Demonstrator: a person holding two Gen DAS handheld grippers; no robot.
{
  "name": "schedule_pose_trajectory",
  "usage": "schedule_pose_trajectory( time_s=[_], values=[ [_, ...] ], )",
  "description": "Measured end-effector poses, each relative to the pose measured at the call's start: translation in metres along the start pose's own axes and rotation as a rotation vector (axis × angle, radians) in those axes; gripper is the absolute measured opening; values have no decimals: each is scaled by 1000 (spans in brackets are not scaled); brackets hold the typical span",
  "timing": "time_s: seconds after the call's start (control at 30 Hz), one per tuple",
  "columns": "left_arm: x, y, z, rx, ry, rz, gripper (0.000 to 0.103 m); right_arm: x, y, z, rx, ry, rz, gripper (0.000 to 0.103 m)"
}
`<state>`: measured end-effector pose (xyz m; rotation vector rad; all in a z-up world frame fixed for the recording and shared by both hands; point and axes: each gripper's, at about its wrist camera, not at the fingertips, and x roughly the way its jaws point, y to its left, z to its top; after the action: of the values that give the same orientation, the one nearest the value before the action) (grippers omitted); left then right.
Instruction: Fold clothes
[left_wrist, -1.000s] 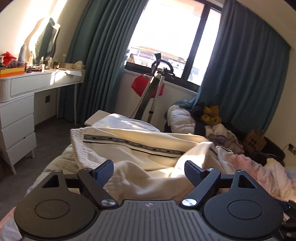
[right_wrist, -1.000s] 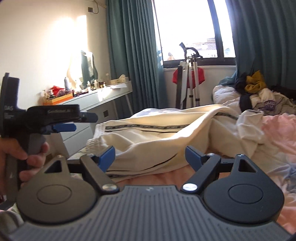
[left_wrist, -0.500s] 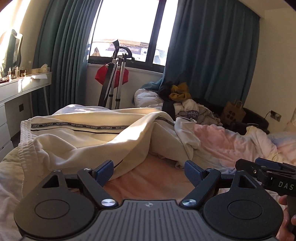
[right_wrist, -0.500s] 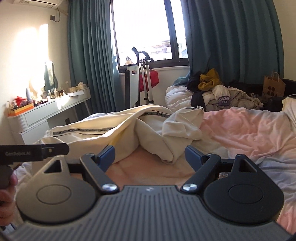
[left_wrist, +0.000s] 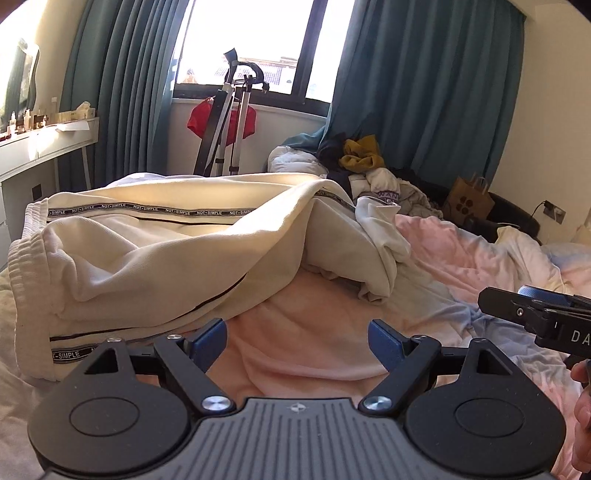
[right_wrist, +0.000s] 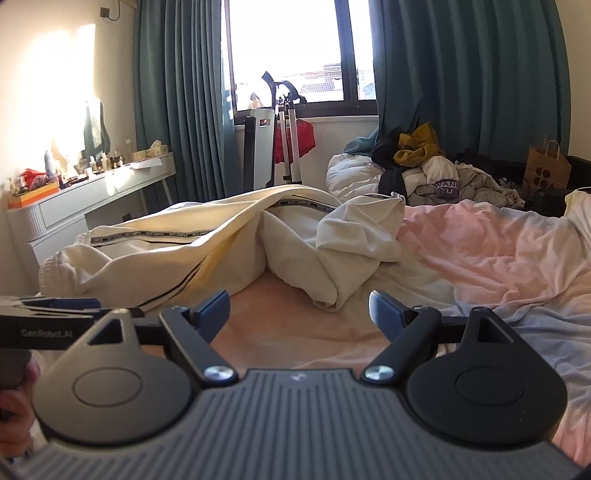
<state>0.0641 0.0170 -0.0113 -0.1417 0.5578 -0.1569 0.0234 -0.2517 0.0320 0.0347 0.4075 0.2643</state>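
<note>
Cream sweatpants (left_wrist: 155, 251) with black lettered side stripes lie crumpled on the pink bed sheet (left_wrist: 314, 332); they also show in the right wrist view (right_wrist: 221, 251). The waistband is at the left and one leg is bunched up at the right. My left gripper (left_wrist: 297, 338) is open and empty, just in front of the pants' near edge. My right gripper (right_wrist: 299, 312) is open and empty over the sheet, short of the bunched leg. Each gripper shows in the other's view, the right one (left_wrist: 535, 314) at the right edge, the left one (right_wrist: 48, 317) at the left edge.
A heap of other clothes (right_wrist: 424, 166) lies at the far end of the bed. A white dresser (right_wrist: 92, 199) with small items stands at the left. A folded stand (left_wrist: 225, 122) with a red garment leans under the window. A paper bag (right_wrist: 546, 166) stands far right.
Both grippers have swung to the right, from facing the dresser side to facing the window. The sweatpants now lie left of centre. Both grippers stay open.
</note>
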Motion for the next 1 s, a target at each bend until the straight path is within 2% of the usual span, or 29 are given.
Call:
schedule_pose_trajectory(
  time_s=[0.27, 0.37, 0.43, 0.63, 0.73, 1.0],
  values=[
    [-1, 0, 1, 0, -5, 2, 85, -1, -1, -3, 14, 25, -6, 84],
    [3, -4, 6, 26, -15, 26, 85, -3, -3, -4, 31, 28, -9, 84],
    [14, -11, 15, 79, -9, 64, 84, -4, -5, -4, 42, 30, -11, 84],
    [80, -29, 60, 171, 6, 111, 83, -8, -10, -5, 74, 36, -18, 84],
    [128, -39, 91, 181, -4, 149, 83, -4, -14, -9, 94, 49, -4, 84],
    [257, -64, 163, 211, 58, 197, 78, 41, -46, -21, 198, 120, 25, 84]
  ],
)
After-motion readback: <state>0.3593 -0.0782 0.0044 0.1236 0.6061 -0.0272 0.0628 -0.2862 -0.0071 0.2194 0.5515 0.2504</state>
